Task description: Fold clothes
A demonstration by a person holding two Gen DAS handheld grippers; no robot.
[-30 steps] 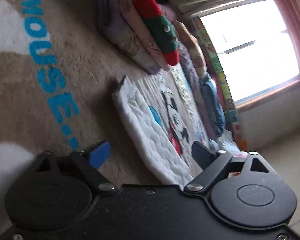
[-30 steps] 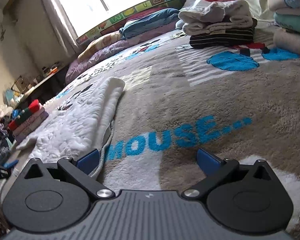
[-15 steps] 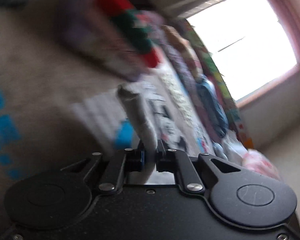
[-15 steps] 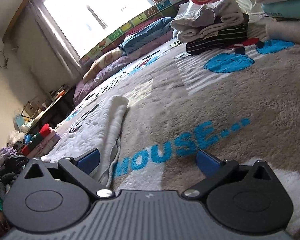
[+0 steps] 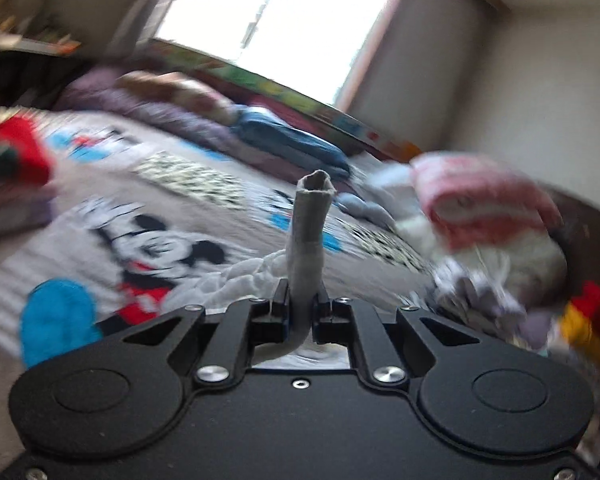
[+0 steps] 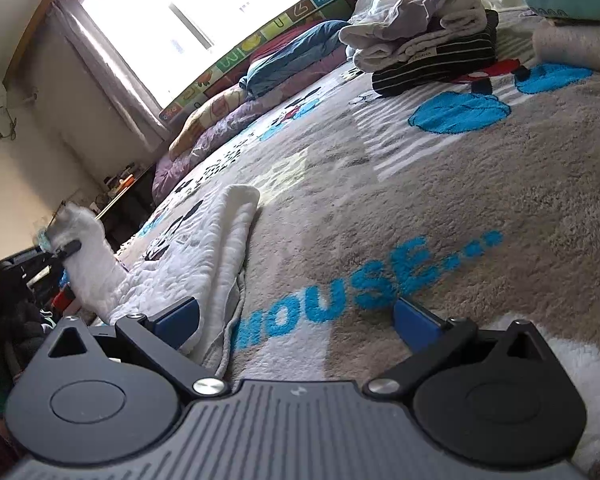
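Left wrist view: the left tool (image 5: 302,308) is now clamped on a grey-edged corner of the white quilted garment (image 5: 244,280). One second earlier its jaws stood wide apart over the garment's near edge; they have since closed and the view has rolled upright. The pinched cloth stands up between the fingers as a narrow tube, and quilted fabric trails down behind it toward the bed (image 5: 28,240). Judgement: the corner grasp is complete, and the lift that begins a fold is under way.

Right wrist view: the right tool (image 6: 296,320) has its jaws apart, with nothing between them. It sits low over the blanket beside the garment's near right edge. The rest of the garment (image 6: 204,256) lies flat on the bed, left of the blue "MOUSE" lettering (image 6: 360,296). At far left the raised corner shows in the left tool (image 6: 66,249).

Limits of view: the left wrist picture is heavily blurred. The piles of clothes (image 5: 480,208) at right cannot be resolved into items. The garment type and its left edge are not determinable. Folded stacks (image 6: 432,56) sit at the far right.
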